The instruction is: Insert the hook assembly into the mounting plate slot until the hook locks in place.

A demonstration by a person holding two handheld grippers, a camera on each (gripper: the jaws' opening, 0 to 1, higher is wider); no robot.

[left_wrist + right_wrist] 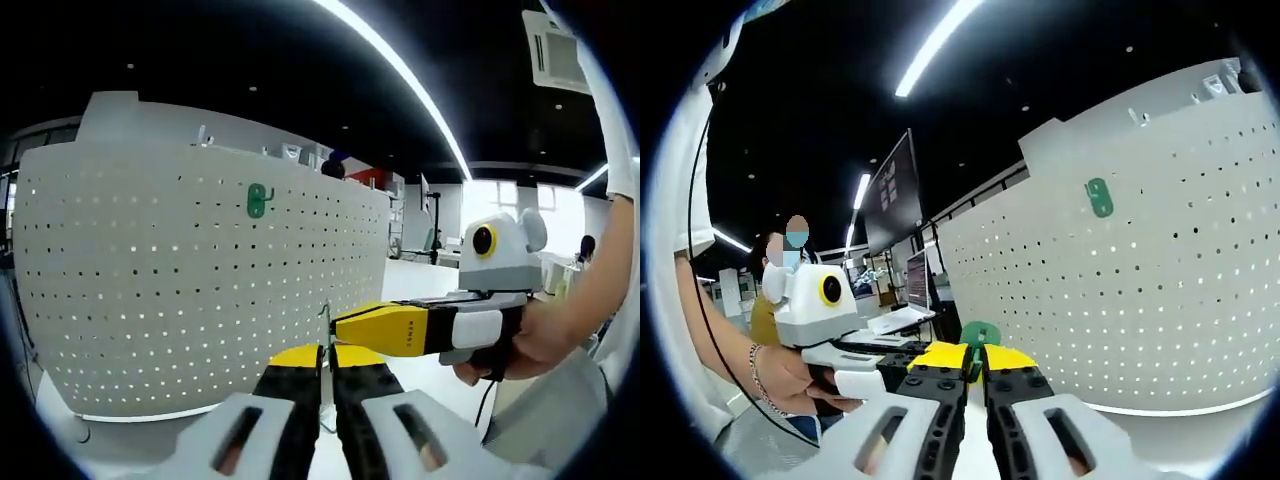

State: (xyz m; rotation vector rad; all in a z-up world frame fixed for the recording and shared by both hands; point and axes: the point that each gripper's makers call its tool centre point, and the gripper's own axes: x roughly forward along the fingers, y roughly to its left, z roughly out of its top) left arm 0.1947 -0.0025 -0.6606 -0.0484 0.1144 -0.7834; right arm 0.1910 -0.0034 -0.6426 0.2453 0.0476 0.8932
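Observation:
The white perforated mounting plate (150, 300) stands upright ahead, and one green hook (258, 200) hangs high on it. My left gripper (325, 358) has its yellow-tipped jaws pressed together on a thin, edge-on piece of the hook assembly (323, 322). My right gripper (345, 326) comes in from the right and meets the same piece at its top. In the right gripper view, my right gripper (975, 358) is shut on the green hook assembly (980, 333), and the left gripper (902, 358) reaches it from the left. The plate (1180, 290) with its mounted hook (1098, 197) stands to the right.
The plate stands on a white tabletop (120, 440). A person's hand (535, 340) holds the right gripper, and another hand (790, 380) holds the left gripper. Desks with monitors (915, 280) and other people are in the room behind.

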